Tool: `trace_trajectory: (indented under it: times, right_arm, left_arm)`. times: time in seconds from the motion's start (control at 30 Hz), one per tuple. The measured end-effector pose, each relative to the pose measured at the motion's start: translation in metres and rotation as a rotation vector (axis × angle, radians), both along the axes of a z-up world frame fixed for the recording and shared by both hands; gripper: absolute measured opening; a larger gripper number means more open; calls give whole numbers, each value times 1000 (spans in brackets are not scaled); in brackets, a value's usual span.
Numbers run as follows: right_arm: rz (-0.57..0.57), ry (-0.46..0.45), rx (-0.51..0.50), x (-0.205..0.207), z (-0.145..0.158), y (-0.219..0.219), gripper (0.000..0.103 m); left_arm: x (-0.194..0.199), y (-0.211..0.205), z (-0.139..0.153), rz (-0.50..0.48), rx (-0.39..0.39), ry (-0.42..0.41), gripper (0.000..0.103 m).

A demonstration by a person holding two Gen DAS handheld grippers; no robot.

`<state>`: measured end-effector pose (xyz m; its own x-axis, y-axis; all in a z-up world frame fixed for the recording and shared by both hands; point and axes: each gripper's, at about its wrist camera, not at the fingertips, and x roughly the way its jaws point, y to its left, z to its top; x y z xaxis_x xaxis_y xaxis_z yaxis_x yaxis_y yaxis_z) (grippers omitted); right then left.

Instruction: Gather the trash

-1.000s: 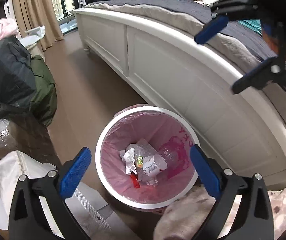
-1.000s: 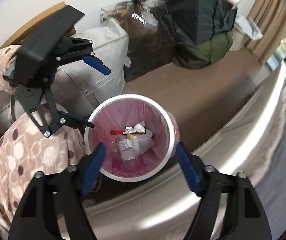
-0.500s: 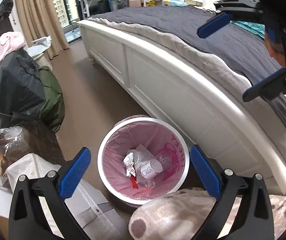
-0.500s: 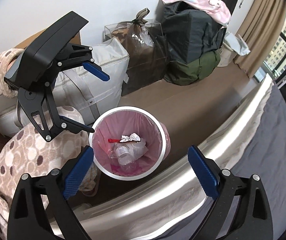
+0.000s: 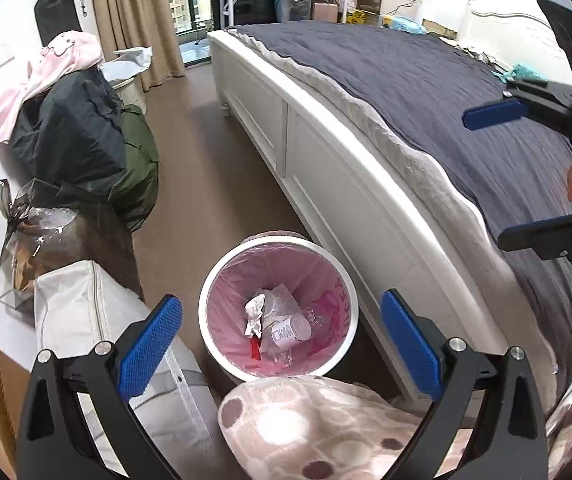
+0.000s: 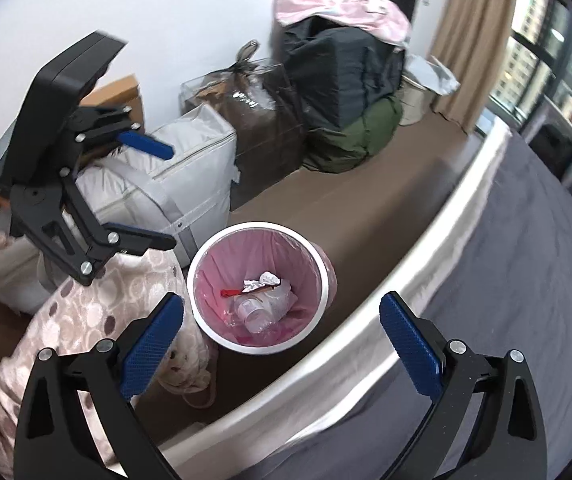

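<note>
A white trash bin (image 5: 342,280) with a pink liner stands on the brown floor beside the bed; it also shows in the right wrist view (image 6: 318,256). Inside lie a clear plastic bottle (image 5: 290,330), crumpled paper (image 5: 255,312) and a red scrap (image 6: 231,292). My left gripper (image 5: 280,342) is open and empty, well above the bin. My right gripper (image 6: 282,338) is open and empty, above the bin and the bed's edge. Each gripper shows in the other's view: the right one (image 5: 522,172) over the bed, the left one (image 6: 146,192) at the left.
A white bed frame (image 5: 326,168) with a dark blue cover (image 5: 466,92) runs along the right. Bags are piled by the wall: a white zip bag (image 5: 86,312), a clear bag (image 5: 46,236), dark and green bags (image 5: 86,140). A spotted pyjama leg (image 5: 318,428) is below the bin.
Both grippers have risen and pulled back from the bin, which now looks smaller. The right gripper has opened wider and moved over the bed.
</note>
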<state>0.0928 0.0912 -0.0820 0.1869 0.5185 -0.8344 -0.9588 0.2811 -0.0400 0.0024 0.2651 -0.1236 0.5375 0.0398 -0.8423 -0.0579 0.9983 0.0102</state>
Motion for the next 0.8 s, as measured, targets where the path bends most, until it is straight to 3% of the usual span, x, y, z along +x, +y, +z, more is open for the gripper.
trace_trajectory:
  times: [0.23,0.8]
  right_arm:
    - [-168,18,-12,1,3,-28,96]
    - [-171,88,66,-10,3,-49,96]
  left_arm:
    - [-8,-11,14,56,-11,35,98]
    - [-15,-44,22,44,-22,55,98]
